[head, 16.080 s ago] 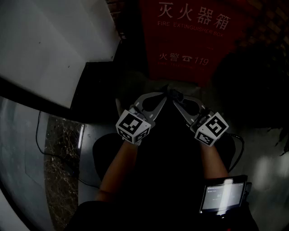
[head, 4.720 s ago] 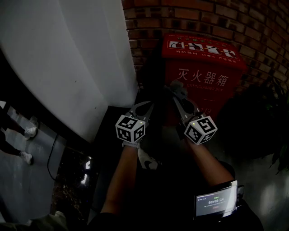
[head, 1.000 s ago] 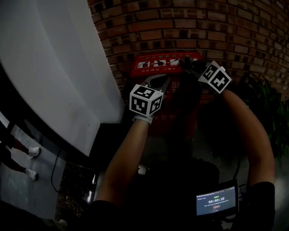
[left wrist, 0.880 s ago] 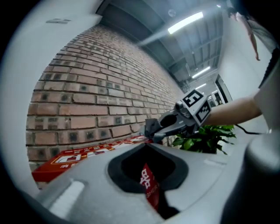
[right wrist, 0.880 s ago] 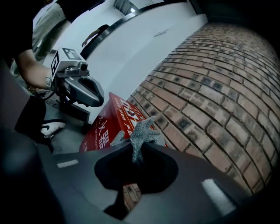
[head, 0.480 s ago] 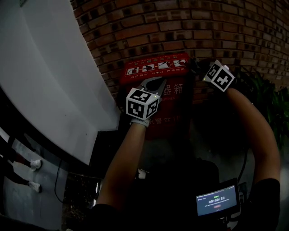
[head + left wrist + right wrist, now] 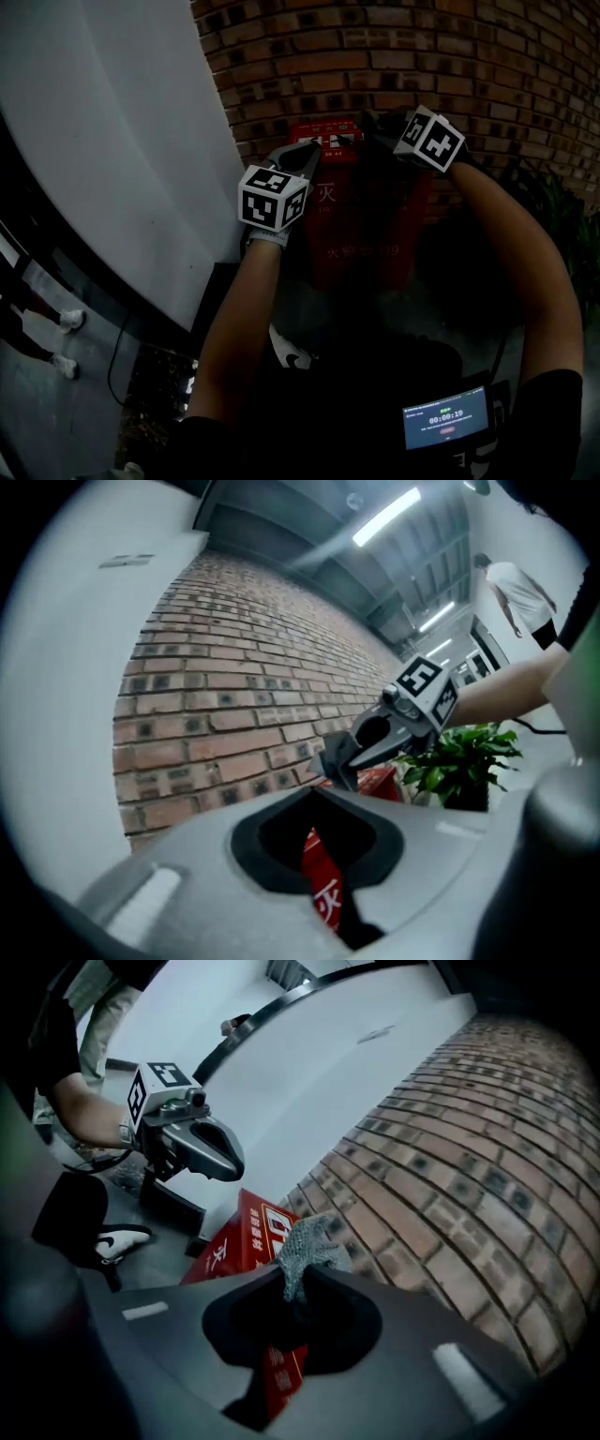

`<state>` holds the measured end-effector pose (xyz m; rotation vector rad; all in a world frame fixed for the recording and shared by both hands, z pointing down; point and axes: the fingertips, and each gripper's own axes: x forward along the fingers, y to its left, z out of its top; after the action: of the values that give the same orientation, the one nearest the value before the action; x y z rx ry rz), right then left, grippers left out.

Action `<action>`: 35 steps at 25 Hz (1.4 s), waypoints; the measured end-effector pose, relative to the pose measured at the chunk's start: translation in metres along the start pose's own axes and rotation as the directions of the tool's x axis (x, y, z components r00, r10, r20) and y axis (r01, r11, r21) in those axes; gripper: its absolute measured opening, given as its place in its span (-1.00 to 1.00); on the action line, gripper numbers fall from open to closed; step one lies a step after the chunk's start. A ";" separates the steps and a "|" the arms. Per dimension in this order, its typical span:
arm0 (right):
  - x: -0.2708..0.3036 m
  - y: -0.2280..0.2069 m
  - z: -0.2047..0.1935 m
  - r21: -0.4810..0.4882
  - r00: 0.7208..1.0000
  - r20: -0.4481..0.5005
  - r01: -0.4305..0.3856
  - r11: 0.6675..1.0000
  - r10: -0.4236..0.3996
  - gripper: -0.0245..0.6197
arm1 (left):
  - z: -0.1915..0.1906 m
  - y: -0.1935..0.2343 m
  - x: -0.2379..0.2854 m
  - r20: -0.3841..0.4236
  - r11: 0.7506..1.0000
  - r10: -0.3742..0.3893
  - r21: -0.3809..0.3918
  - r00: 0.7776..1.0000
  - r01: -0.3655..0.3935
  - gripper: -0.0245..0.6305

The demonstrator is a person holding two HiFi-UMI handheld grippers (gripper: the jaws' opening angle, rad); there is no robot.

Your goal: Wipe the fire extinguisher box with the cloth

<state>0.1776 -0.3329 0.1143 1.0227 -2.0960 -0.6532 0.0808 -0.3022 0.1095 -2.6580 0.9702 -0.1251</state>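
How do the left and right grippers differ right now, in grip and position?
The right gripper is shut on the grey mesh cloth; the left gripper is shut on nothing. The right gripper is at the top of the red fire extinguisher box; the left gripper sits by its upper left edge. Both face the brick wall.

Red fire extinguisher box [image 7: 361, 225] with white lettering — grey mesh-patterned cloth [image 7: 307, 1241], red-brown brick wall [image 7: 422, 56], green-leaved plant [image 7: 459, 761]
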 end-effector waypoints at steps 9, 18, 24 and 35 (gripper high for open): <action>0.114 0.047 0.101 0.018 0.964 0.037 -0.264 0.964 0.263 -0.85 | -0.031 0.086 -0.038 -0.101 0.991 0.137 0.011 0.985 -0.137 -0.93; 0.162 0.064 0.097 0.046 0.945 -0.039 -0.324 0.945 0.325 -0.84 | -0.056 0.108 -0.046 -0.133 0.990 0.140 -0.010 0.981 -0.142 -0.93; 0.156 0.057 0.072 0.057 0.936 -0.107 -0.330 0.942 0.335 -0.84 | -0.053 0.096 -0.031 -0.144 0.994 0.105 -0.006 0.984 -0.107 -0.93; 0.108 0.032 0.011 0.075 0.929 -0.184 -0.312 0.947 0.321 -0.84 | -0.036 0.044 0.014 -0.199 0.999 0.029 0.039 0.980 -0.022 -0.93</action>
<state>0.1069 -0.4015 0.1692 0.7150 -2.0475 -0.3317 0.0583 -0.3519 0.1291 -2.6360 1.0509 -0.4067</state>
